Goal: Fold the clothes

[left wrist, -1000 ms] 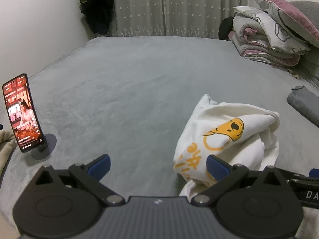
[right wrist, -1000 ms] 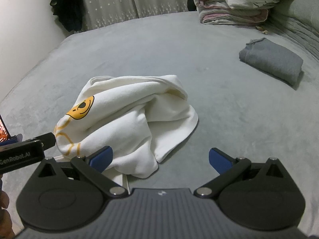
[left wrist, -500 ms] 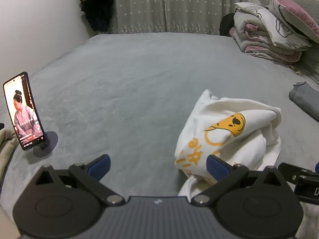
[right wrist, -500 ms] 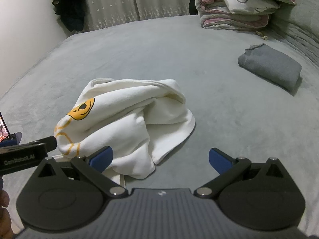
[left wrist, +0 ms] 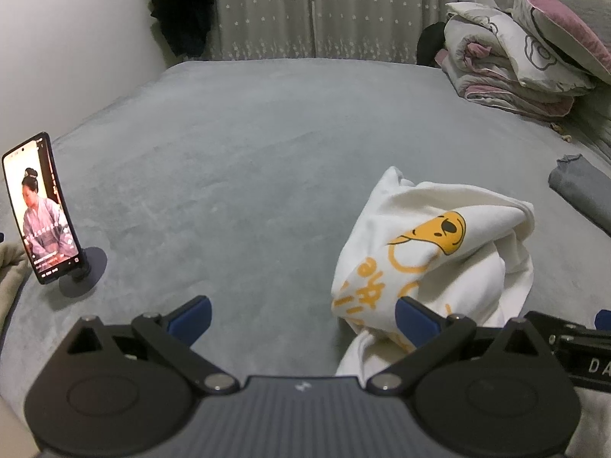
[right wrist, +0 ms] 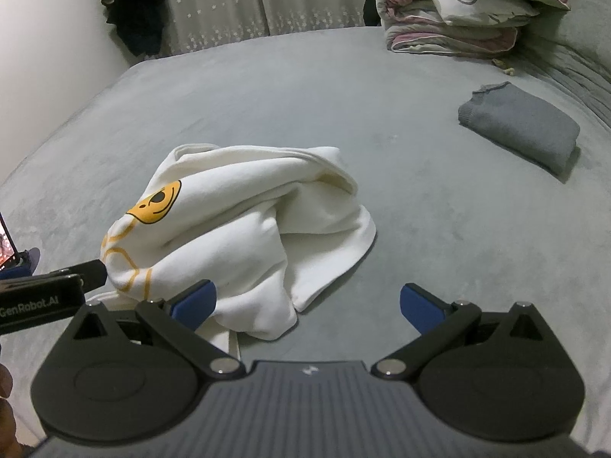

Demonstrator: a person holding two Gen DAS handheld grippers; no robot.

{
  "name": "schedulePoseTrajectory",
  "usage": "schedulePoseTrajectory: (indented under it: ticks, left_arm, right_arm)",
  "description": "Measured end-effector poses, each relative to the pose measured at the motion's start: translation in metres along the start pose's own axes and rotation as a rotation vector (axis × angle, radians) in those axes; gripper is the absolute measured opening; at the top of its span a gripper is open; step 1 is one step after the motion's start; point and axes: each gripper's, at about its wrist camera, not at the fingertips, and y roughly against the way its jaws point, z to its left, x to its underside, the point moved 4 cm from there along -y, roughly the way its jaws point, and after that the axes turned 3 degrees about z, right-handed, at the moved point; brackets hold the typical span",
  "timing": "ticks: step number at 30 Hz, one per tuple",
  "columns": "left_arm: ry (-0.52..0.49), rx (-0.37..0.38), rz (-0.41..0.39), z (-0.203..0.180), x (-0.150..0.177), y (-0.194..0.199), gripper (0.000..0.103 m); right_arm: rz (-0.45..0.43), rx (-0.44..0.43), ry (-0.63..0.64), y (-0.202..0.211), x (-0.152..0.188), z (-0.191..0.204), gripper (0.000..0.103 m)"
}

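Little has shifted: both grippers, left (left wrist: 301, 318) and right (right wrist: 307, 303), hover with fingers spread beside the crumpled white bear-print sweatshirt (right wrist: 244, 236) on the grey bed (left wrist: 248, 160).

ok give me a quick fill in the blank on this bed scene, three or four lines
1. The crumpled white garment carries a printed cartoon face coloured ____.
2. The folded garment lying off to the right on the bed is ____ in colour.
3. The phone stands upright on a round ____.
4. The jaws of the left gripper and of the right gripper stand ____, holding nothing.

Missing words: yellow; grey; stand; open
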Motion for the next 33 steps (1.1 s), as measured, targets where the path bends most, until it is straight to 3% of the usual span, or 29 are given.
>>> schedulePoseTrajectory:
  ticks: [7,17,33]
  left_arm:
    - [0.004,-0.020,-0.020,0.006,0.001,0.008,0.103]
    - [-0.034,0.020,0.016,0.011,0.007,0.006,0.103]
    - [-0.093,0.078,0.116,0.005,0.019,-0.028,0.103]
  right_arm:
    - [-0.043,0.009,0.028,0.009,-0.003,-0.003,0.103]
    - [0.003,-0.035,0.079,0.000,-0.002,0.008,0.103]
    - [0.092,0.004,0.036,-0.043,-0.005,0.006,0.103]
